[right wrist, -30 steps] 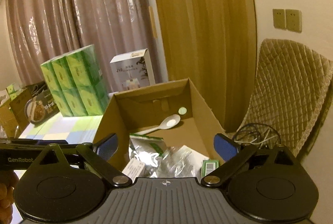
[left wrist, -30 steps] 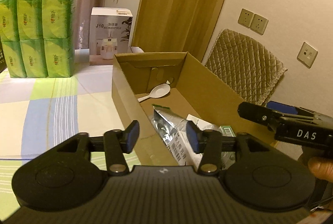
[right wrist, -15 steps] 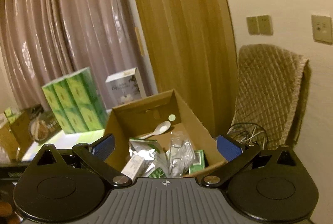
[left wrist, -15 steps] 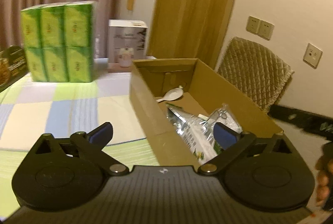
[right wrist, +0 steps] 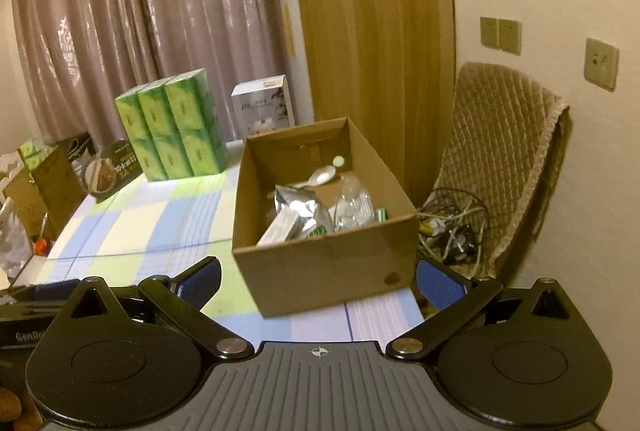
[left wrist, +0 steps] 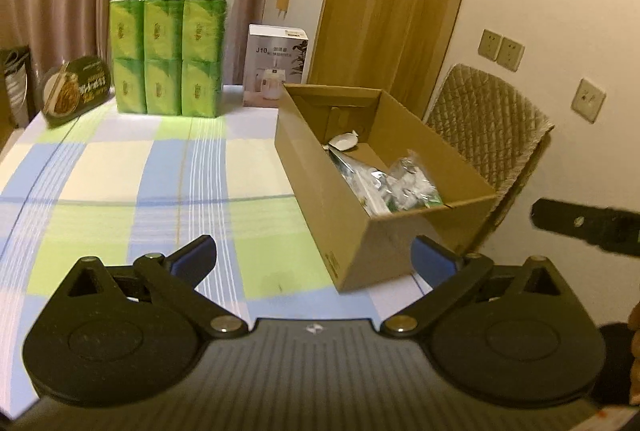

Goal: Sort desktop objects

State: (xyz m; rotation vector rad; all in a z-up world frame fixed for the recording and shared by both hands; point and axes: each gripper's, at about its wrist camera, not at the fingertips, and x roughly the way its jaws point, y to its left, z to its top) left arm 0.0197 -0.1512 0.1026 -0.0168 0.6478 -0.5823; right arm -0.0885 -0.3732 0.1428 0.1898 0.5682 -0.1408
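Right now the cardboard box (right wrist: 328, 263) sits at the right edge of my checked tablecloth (left wrist: 120, 191), open at the top. Inside it I see a white spoon (right wrist: 323, 175) toward the far end, a silver foil pouch (right wrist: 298, 209), a crinkled clear bag (right wrist: 354, 207), a small white carton (right wrist: 280, 229) leaning against the near wall and a green packet (right wrist: 381, 213) by the right wall.

My left gripper (left wrist: 314, 257) stands wide open with nothing between its blue pads; its jaws have just been opening, having been narrow over the foil pouch a second ago. My right gripper (right wrist: 318, 279) is likewise spread wide and empty, after widening a little more. Both views have pulled back from the box: a second ago I looked straight down into it, and now its whole near wall shows with bare cloth in front.

Behind, a stack of green tissue packs (left wrist: 168, 55) stands beside a white humidifier box (left wrist: 276, 65), with a dark noodle package (left wrist: 76, 87) to their left. A quilted chair back (right wrist: 500, 151) and a tangle of cables (right wrist: 452, 227) lie right of the table. The right gripper's black body crosses the left view's right edge.
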